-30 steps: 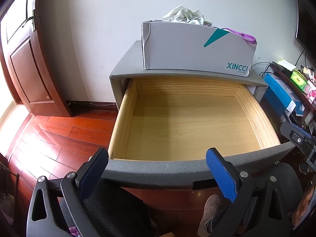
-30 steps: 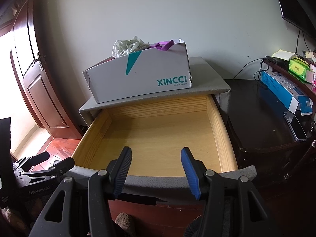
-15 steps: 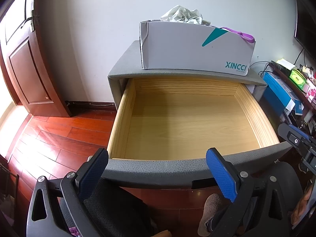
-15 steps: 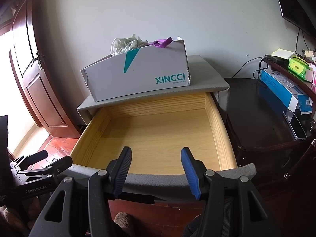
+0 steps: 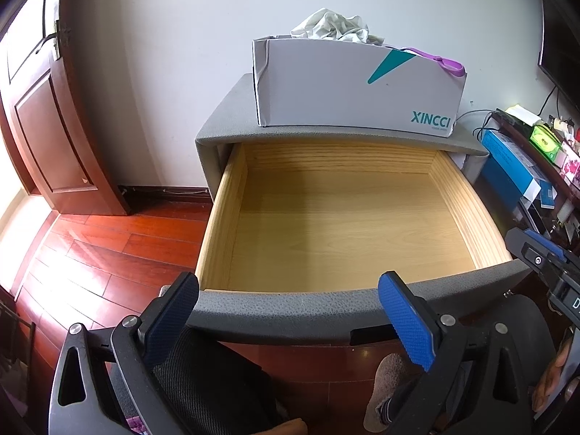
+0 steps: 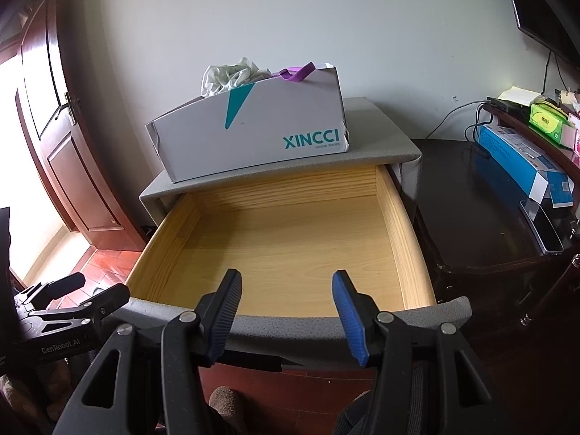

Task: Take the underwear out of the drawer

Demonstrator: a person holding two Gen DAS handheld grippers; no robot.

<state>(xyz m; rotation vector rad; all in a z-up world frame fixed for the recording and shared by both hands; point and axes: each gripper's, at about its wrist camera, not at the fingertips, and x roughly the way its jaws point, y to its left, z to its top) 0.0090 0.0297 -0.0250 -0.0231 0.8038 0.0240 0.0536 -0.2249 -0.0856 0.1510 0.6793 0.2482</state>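
The nightstand's wooden drawer (image 5: 344, 232) is pulled out, and its pale bottom shows nothing lying in it. On the grey top stands a white XINCCI shoe box (image 5: 344, 87) with crumpled pale cloth (image 5: 333, 27) and a purple strap (image 5: 449, 63) sticking out. My left gripper (image 5: 288, 286) hovers open over the drawer's grey front panel (image 5: 290, 315), holding nothing. In the right wrist view the same drawer (image 6: 290, 239), box (image 6: 253, 137) and cloth (image 6: 228, 74) appear. My right gripper (image 6: 287, 277) hangs open and empty above the front edge.
A dark side table (image 6: 482, 217) to the right carries a blue carton (image 6: 522, 161), a phone (image 6: 542, 228) and a green pack (image 6: 547, 121). A brown door (image 5: 47, 127) and red wood floor (image 5: 108, 246) lie left. A slippered foot (image 5: 388, 391) shows below the drawer.
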